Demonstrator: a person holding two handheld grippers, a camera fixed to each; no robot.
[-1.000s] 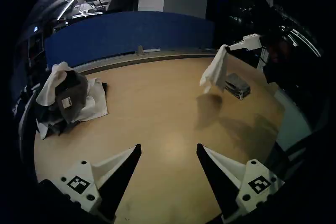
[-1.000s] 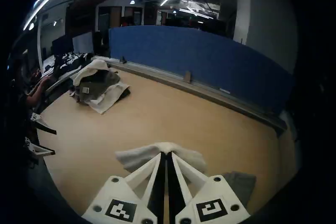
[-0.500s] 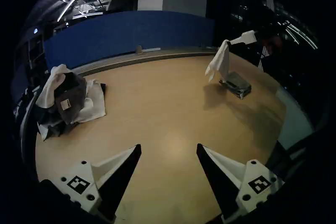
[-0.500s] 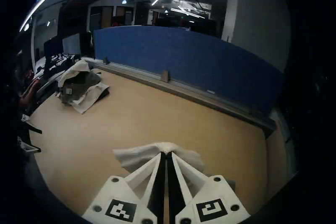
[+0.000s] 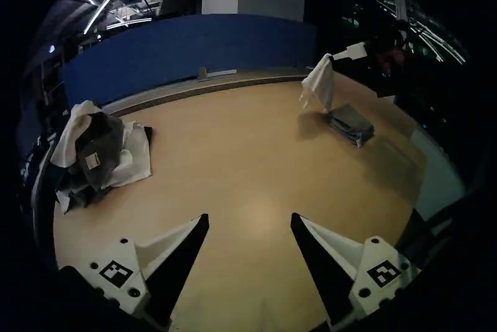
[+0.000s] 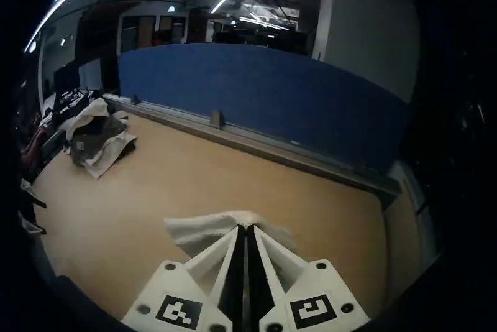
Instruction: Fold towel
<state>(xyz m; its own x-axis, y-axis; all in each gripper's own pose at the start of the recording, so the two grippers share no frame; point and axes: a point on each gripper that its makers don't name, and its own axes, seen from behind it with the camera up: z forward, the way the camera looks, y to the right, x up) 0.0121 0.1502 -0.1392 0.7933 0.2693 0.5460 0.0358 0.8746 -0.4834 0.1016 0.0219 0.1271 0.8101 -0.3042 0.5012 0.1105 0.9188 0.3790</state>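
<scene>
**Dim room, lit tabletop**

Overhead, ceiling light strips (image 5: 104,6) glow, yet the room beyond is murky. The wooden table (image 5: 248,145) catches a soft sheen near its middle. The hanging white towel (image 5: 319,81) drops a faint shadow on the wood. Fisheye bending curves the blue partition (image 6: 248,89), and the edges sink into soft darkness.

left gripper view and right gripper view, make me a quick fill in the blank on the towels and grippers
The right gripper has its jaws shut on a hanging towel whose colour is ____.
The left gripper has its jaws ____, with nothing between them.
The folded towel lying on the wooden table is ____.
The partition behind the table is ____.
Missing words: white; open; grey; blue.
</scene>
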